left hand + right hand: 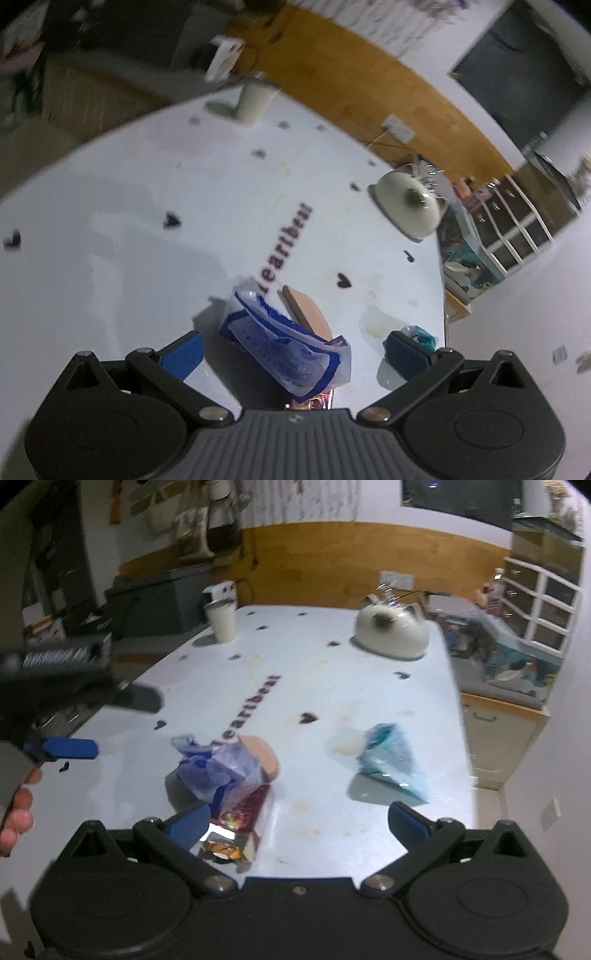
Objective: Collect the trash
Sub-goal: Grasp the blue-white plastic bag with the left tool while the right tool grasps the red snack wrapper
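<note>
A crumpled blue-and-white plastic wrapper [286, 341] lies on the white table [129, 221], on a tan flat piece [308, 312] and a red snack packet [245, 810]. My left gripper [293, 349] is open, its blue fingers on either side of the wrapper, just above it. In the right wrist view the same wrapper [218, 768] sits left of centre and a teal wrapper [391, 760] lies to the right. My right gripper [297, 821] is open and empty above the table's near edge. The left gripper's blue finger [70, 748] shows at the left.
A white cup [221, 622] stands at the far left of the table and a round white cat-shaped object [391, 629] at the far right. A shelf unit [535, 605] and cluttered cabinet stand past the right edge. Stains mark the tabletop.
</note>
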### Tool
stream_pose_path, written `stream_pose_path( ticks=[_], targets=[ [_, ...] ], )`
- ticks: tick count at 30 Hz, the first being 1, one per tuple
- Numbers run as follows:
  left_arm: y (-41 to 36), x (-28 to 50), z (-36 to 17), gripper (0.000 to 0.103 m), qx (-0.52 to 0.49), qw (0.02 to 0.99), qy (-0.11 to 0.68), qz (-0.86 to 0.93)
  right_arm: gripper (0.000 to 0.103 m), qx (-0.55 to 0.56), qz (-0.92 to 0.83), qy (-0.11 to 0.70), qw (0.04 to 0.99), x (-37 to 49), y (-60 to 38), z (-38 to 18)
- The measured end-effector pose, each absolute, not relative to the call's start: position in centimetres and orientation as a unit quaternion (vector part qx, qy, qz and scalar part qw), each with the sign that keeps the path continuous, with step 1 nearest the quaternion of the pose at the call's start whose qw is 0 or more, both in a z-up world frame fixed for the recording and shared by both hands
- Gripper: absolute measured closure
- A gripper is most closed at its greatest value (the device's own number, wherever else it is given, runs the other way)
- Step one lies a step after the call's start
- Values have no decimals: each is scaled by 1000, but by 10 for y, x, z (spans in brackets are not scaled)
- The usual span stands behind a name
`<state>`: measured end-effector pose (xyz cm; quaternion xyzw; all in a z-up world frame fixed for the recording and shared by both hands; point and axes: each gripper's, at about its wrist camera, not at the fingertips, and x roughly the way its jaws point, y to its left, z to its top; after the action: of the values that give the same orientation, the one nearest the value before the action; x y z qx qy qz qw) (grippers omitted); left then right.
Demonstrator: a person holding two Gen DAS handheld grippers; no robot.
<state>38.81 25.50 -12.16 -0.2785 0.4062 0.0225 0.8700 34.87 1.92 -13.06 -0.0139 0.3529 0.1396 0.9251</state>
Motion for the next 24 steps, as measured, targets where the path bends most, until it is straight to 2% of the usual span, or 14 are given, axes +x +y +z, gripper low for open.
stream_pose_path(
  ticks=[15, 18, 20, 21, 24],
  targets=[
    [279, 418, -154, 0, -356, 808, 468, 43, 0, -48, 160, 403, 900, 397, 94, -202],
    [283, 418, -169, 0, -404, 784, 467, 54, 18, -30, 172, 403, 898, 398, 91, -211],
    [285, 419, -182, 0, -439, 764, 470, 61, 38, -26, 178, 407, 895, 398, 86, -216],
    [285, 420, -188, 0, -455, 754, 469, 64, 43, -28, 181, 409, 894, 397, 83, -218],
    [281, 422, -205, 0, -486, 737, 464, 77, 45, -48, 179, 398, 899, 393, 76, -218]
  ],
)
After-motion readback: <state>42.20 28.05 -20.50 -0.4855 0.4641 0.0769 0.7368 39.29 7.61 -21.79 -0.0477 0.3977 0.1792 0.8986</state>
